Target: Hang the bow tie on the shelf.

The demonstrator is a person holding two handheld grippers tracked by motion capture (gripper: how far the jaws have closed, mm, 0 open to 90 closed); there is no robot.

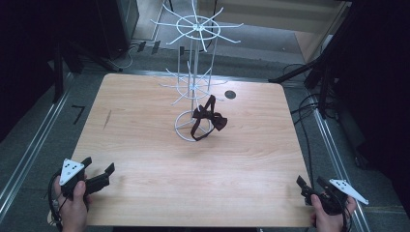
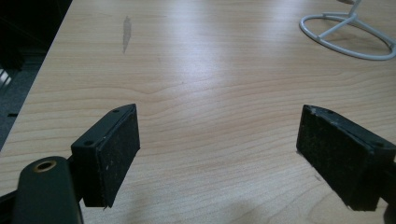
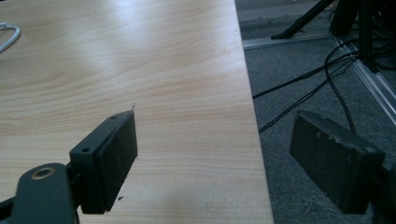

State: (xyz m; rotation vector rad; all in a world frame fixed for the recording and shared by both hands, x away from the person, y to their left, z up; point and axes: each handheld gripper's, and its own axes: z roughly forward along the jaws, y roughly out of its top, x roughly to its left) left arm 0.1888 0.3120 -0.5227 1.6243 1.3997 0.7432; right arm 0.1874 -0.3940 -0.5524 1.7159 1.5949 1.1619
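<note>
Left claw point(image 1: 100, 173) and right claw point(image 1: 311, 186) are held apart, empty, at the near corners of the surface point(image 1: 145, 145); a dark strap, possibly a harness point(image 1: 207, 118), is draped on the white wire rack point(image 1: 193, 72)

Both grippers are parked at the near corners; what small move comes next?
Probably bring the left gripper forward toward the black strap draped on the white wire rack. Its jaws are open and nothing lies between.
</note>
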